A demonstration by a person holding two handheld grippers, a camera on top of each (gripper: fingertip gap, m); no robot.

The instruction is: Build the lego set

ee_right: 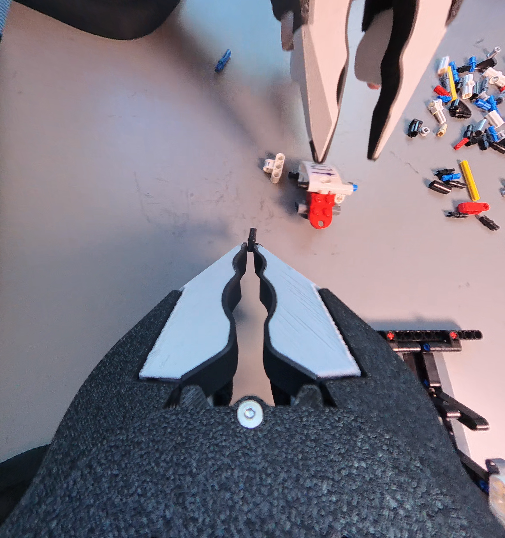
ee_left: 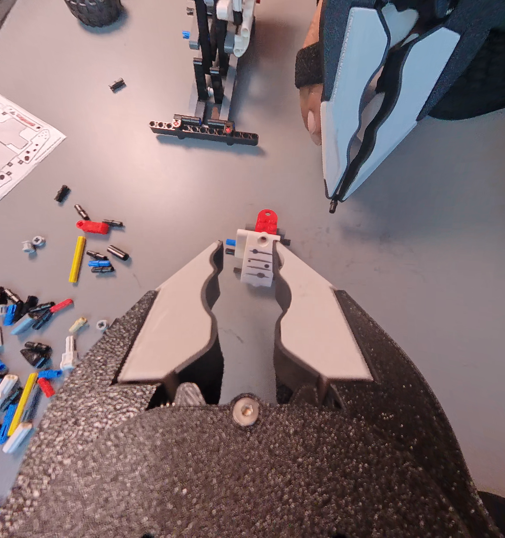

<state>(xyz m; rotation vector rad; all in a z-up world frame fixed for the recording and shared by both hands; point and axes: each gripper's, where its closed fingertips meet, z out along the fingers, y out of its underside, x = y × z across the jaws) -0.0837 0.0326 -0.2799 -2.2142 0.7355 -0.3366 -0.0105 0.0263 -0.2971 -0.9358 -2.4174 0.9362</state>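
left wrist view: the left gripper [ee_left: 250,247] hangs with jaws wide around a small white-and-red lego assembly [ee_left: 258,256] on the grey table [ee_left: 391,276], loose pieces [ee_left: 21,364] scattered to its left. right wrist view: the right gripper [ee_right: 250,247] pinches a small black pin [ee_right: 252,237] at its tips, near that assembly [ee_right: 321,189]; a black frame [ee_right: 432,343] lies at right.

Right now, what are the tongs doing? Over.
Right tongs shut on black pin. Left tongs open around white-and-red assembly, which sits on table. Nothing between pin and assembly.
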